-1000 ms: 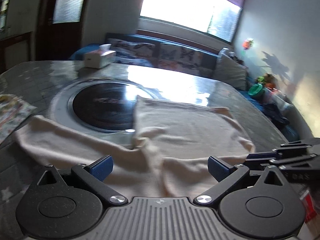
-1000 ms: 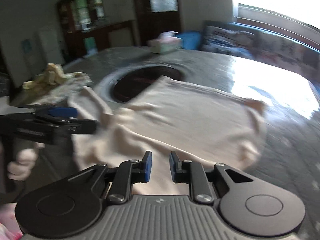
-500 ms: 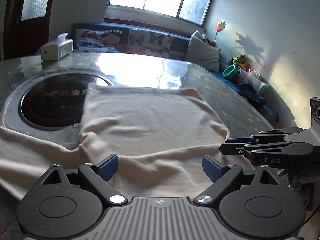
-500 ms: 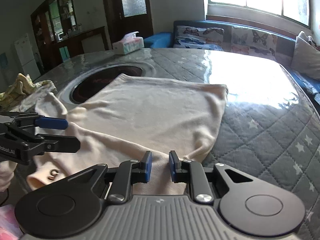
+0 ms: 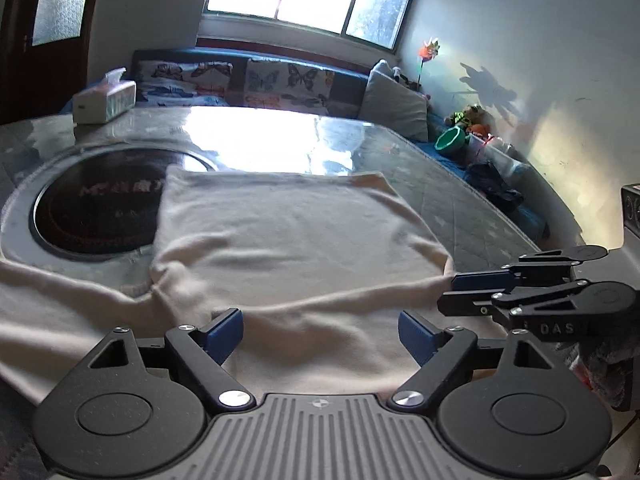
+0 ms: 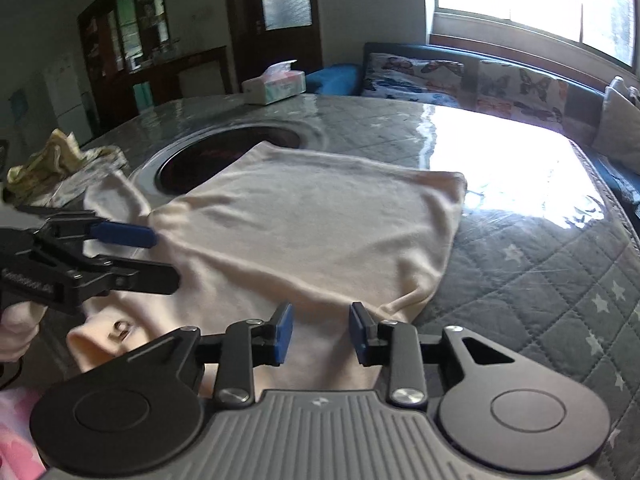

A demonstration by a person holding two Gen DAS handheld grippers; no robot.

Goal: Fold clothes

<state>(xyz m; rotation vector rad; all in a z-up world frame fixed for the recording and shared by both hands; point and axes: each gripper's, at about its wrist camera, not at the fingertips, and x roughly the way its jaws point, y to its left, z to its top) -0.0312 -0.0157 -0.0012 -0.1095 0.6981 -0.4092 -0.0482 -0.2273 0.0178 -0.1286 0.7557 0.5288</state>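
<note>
we hold our left gripper (image 5: 320, 334) low over the near edge of the cream knitted sweater (image 5: 296, 236), jaws spread wide and empty. our right gripper (image 6: 320, 334) hovers beside it, jaws parted, gripping nothing. the sweater lies flat on the grey quilted surface (image 6: 520, 248), partly covering the round black inset hotplate (image 5: 96, 208).

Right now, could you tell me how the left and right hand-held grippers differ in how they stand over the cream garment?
The left hand-held gripper has its jaws spread wide; the right hand-held gripper has a narrower gap. The left sits over the middle of the cream garment's near edge; the right sits near its lower right corner. Both are open, holding nothing, with blue pads.
</note>
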